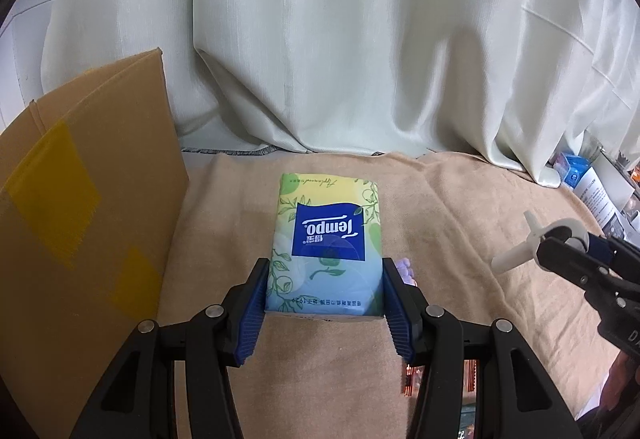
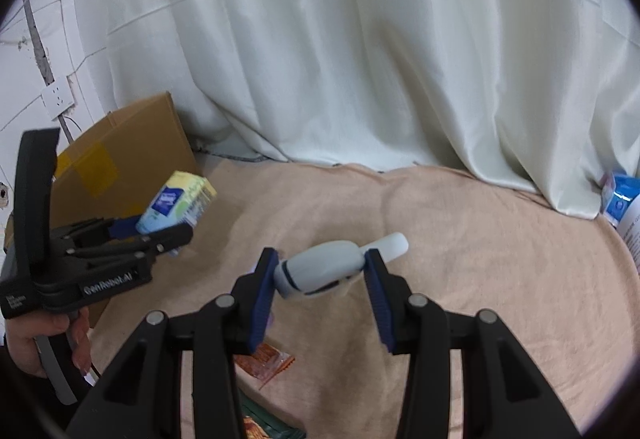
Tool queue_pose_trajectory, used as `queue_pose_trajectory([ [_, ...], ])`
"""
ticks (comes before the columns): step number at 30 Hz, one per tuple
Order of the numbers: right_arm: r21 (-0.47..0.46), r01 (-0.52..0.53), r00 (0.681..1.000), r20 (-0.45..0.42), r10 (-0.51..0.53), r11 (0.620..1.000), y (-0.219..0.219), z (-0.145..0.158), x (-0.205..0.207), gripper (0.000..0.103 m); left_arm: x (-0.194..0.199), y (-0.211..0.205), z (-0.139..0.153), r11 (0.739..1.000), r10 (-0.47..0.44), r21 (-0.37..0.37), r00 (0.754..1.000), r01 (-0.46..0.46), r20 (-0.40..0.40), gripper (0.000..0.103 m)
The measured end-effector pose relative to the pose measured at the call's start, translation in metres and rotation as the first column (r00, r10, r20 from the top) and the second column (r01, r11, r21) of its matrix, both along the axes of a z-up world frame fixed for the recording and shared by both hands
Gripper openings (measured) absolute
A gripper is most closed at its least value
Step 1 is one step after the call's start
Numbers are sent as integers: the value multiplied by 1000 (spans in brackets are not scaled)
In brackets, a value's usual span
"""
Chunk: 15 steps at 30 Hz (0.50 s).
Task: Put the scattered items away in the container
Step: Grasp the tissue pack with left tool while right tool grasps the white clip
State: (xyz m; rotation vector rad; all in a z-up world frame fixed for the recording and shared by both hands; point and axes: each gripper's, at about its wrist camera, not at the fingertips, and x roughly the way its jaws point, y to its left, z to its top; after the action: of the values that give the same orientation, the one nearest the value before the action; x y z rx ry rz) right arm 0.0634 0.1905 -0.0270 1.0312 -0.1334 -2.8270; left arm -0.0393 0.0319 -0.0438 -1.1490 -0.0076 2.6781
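My left gripper point(image 1: 324, 289) is shut on a Tempo tissue pack point(image 1: 326, 243), green and yellow with a blue label, held above the beige blanket point(image 1: 440, 219). The right wrist view shows that same left gripper point(image 2: 160, 229) and the tissue pack point(image 2: 176, 201) lifted beside the cardboard box point(image 2: 120, 155). My right gripper point(image 2: 320, 271) is shut on a white and grey small fan point(image 2: 320, 271), its white blade sticking out past the right finger. In the left wrist view the right gripper point(image 1: 560, 243) holds the small fan point(image 1: 532, 239) at the far right. The cardboard box point(image 1: 80, 199) stands at the left.
Pale curtains point(image 1: 360, 39) hang behind the blanket. An orange snack packet point(image 2: 266, 359) lies on the blanket below my right gripper. A small purple item point(image 1: 406, 271) peeks out beside the tissue pack. Blue and white boxes point(image 2: 620, 199) and papers sit at the far right. A hand point(image 2: 36, 339) grips the left handle.
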Motion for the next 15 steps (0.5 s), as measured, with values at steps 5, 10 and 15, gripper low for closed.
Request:
queue_pose_trajectory([
  [5, 3, -3, 1000, -5, 3, 1000, -1, 1, 0, 48, 0, -3, 0, 1000, 2, 5, 1000, -2, 2, 54],
  [10, 1, -7, 1000, -12, 7, 1000, -1, 3, 2, 48, 0, -3, 0, 1000, 2, 4, 1000, -2, 1, 54],
  [15, 4, -8, 1000, -11, 8, 1000, -2, 4, 2, 48, 2, -4, 0, 1000, 4, 6, 1000, -4, 3, 54],
])
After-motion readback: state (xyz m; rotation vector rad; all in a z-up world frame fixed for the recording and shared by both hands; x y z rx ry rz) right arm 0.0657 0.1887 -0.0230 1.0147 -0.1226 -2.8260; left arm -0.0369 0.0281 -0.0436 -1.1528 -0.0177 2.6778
